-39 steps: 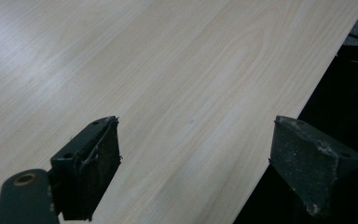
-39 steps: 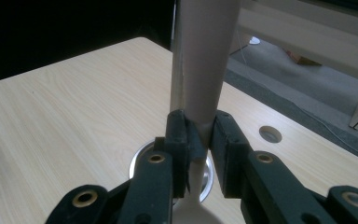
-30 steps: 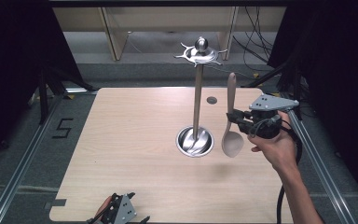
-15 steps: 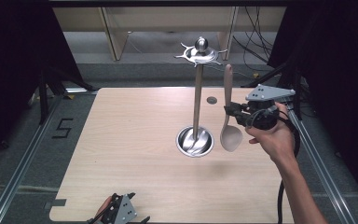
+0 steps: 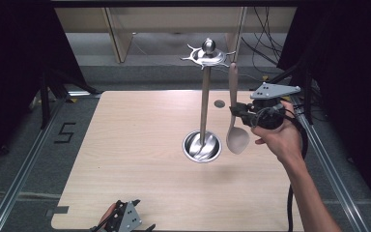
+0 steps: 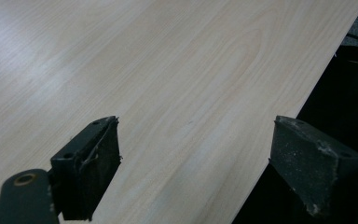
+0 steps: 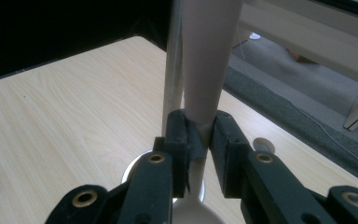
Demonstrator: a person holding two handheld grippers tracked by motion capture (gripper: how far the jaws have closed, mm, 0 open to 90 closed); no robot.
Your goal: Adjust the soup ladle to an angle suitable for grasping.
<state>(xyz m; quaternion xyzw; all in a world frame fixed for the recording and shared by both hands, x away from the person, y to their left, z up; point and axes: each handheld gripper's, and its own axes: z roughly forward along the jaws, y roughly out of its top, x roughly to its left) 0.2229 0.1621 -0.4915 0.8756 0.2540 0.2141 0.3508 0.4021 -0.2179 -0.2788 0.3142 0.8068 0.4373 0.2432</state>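
A pale beige spoon point(image 5: 236, 137) hangs upright, bowl down, with my right gripper point(image 5: 237, 112) shut on its handle. Its handle top reaches just under the hooked crown point(image 5: 207, 55) of a metal utensil stand point(image 5: 202, 146), close to the right of the pole. In the right gripper view the jaws of the right gripper point(image 7: 200, 140) pinch the spoon handle point(image 7: 207, 60), and the stand's pole point(image 7: 172, 70) rises right behind it. My left gripper point(image 5: 123, 222) rests open at the table's near edge; in its own view the left gripper point(image 6: 196, 163) holds nothing above bare wood.
The light wooden table point(image 5: 125, 145) has a small round grommet point(image 5: 219, 103) behind the spoon. Metal rails point(image 5: 24, 159) run along both sides on the grey floor. A wooden shelf frame point(image 5: 121, 38) and cables stand beyond the far edge.
My right gripper has raised the spoon and carried it a little farther back, so the handle top now sits near the stand's hooks. The left gripper has stayed put.
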